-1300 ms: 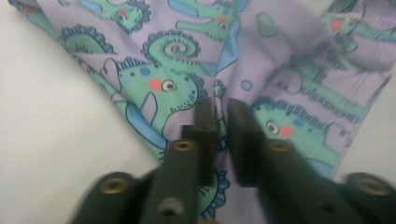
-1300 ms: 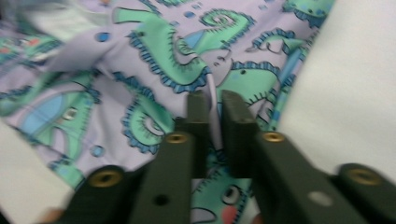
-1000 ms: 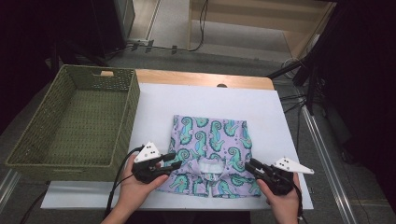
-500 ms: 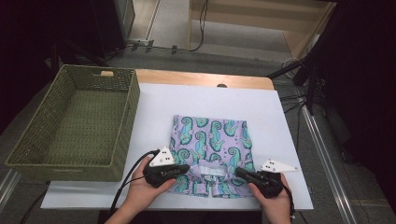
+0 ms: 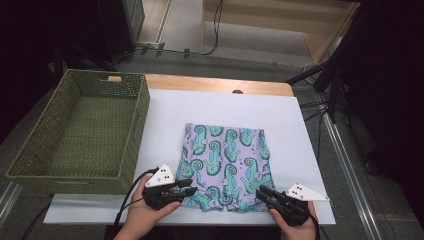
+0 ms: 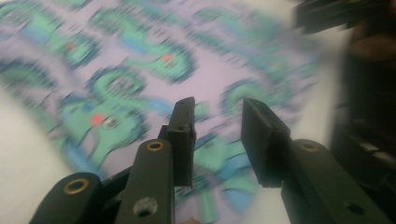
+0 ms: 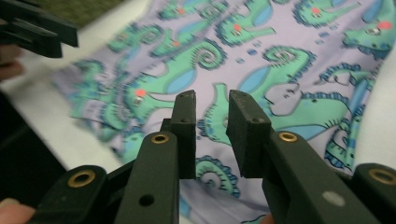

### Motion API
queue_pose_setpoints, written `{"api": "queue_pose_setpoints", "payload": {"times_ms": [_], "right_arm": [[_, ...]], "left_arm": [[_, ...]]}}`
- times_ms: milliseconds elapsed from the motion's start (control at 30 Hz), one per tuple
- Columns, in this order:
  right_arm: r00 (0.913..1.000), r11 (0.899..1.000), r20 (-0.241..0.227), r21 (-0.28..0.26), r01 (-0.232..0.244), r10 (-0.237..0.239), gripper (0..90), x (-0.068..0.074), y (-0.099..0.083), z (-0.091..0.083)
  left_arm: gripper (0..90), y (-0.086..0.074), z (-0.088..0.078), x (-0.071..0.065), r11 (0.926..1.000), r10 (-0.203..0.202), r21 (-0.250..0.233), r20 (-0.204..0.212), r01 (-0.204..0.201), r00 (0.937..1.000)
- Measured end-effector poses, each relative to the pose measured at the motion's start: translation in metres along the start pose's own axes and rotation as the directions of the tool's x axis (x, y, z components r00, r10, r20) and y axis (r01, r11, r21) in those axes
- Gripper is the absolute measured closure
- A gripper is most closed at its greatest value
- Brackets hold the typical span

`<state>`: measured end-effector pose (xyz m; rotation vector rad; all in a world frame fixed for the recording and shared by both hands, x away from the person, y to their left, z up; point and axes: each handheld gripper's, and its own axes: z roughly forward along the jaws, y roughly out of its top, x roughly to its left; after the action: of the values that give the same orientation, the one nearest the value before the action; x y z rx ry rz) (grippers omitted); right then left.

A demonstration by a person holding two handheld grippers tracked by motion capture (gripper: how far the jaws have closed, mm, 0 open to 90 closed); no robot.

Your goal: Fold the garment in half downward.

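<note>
A folded lilac cloth (image 5: 225, 160) printed with teal seahorses lies flat in the middle of the white table top (image 5: 220, 107). My left gripper (image 5: 193, 190) rests at its near left corner and my right gripper (image 5: 259, 193) at its near right corner, each pointing inward. Both pairs of jaws have just been opening. In the left gripper view the left gripper (image 6: 217, 105) stands open over the cloth (image 6: 140, 70), nothing between the pads. In the right gripper view the right gripper (image 7: 212, 98) is also open, its gap narrow, with the cloth (image 7: 289, 70) only beneath it.
A green woven basket (image 5: 70, 177) stands at the table's left side, beside my left hand. A strip of wooden table edge (image 5: 215, 84) runs along the back. The white table top's near edge lies just under both hands.
Both grippers have slid toward the near edge of the table, to the cloth's near corners. The cloth's near part now lies flatter, and the pale band seen earlier no longer shows.
</note>
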<state>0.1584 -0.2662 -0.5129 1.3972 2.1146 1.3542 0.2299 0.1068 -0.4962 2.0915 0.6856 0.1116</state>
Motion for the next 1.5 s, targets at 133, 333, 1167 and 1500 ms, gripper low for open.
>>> {"api": "queue_pose_setpoints", "payload": {"times_ms": [133, 333, 1167, 1500], "right_arm": [[0.9992, 0.997, 0.040, 0.074, -0.009, 0.006, 72.3, -0.002, -0.006, 0.008], [0.9992, 0.992, 0.039, 0.124, -0.016, 0.012, 72.6, -0.007, -0.012, 0.007], [0.9715, 0.989, 0.213, 0.084, -0.124, 0.104, 66.6, -0.032, -0.016, -0.010], [0.9698, 0.988, 0.226, 0.099, -0.117, 0.092, 86.8, -0.037, -0.015, -0.011]], "left_arm": [[64.2, -0.009, 0.010, 0.002, 0.9963, 0.005, 0.086, -0.060, 0.000, 0.9982], [65.6, -0.011, 0.008, 0.002, 0.9969, -0.006, 0.077, -0.065, 0.011, 0.9979], [57.5, -0.022, -0.011, 0.010, 0.9937, -0.065, 0.075, -0.220, 0.083, 0.9733], [85.2, -0.022, -0.008, 0.004, 0.9941, -0.059, 0.080, -0.164, 0.073, 0.9848]]}}
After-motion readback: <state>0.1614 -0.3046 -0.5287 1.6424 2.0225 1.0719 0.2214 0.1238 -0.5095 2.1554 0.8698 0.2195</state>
